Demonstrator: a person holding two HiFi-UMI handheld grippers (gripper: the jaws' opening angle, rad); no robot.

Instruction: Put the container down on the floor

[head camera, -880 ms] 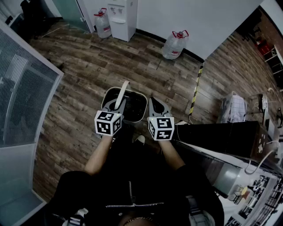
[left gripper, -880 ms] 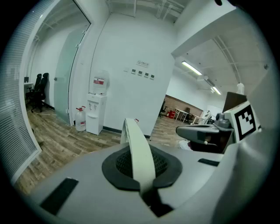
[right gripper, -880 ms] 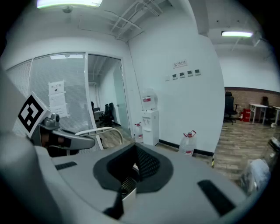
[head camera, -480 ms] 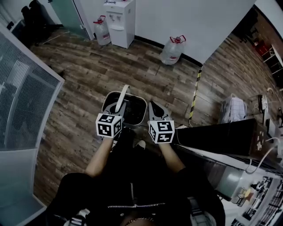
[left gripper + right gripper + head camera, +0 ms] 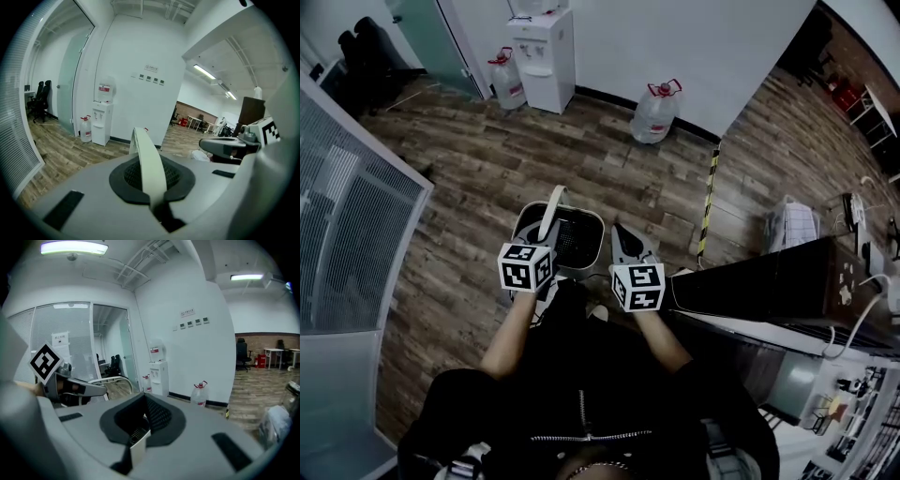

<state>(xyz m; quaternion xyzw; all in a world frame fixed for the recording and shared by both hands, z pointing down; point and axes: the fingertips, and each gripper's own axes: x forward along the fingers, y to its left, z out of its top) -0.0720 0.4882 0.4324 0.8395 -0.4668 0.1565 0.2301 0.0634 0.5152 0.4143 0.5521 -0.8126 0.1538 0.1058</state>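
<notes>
The left gripper [image 5: 157, 208] is clamped on the pale strap handle [image 5: 146, 159], which arches up and away through its dark pads. This looks like the grip that carries the weight. The right gripper [image 5: 139, 439] is closed on the rim [image 5: 138, 454] at the other side, probably to stop the load swinging or tipping.

Between the two, at the centre of the head view, hangs the container [image 5: 577, 236], a pale bin with a dark mesh inside, just ahead of the person's body. Whether it touches the floor [image 5: 469, 169] I cannot tell. A water cooler [image 5: 542, 47] and a bottle [image 5: 654, 108] stand well apart at the frame's top.
</notes>
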